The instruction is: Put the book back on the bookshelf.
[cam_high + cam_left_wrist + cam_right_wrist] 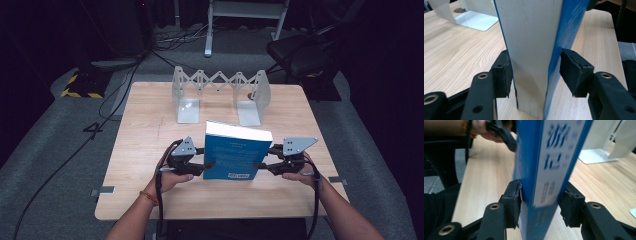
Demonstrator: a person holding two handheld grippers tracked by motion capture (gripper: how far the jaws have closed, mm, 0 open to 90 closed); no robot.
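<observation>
both grippers — left gripper (200, 165), right gripper (265, 165) — jaws grasping the upright blue book (235, 152).

A light wooden table (150, 130) stands on grey carpet (60, 150). At the table's far edge sits a metal expanding book rack (220, 92), its 2 end plates upright and joined by a zigzag lattice. Black cables (120, 90) trail over the floor at far left, beside a yellow-and-black striped base (80, 86). A black chair (300, 52) stands far right.
</observation>
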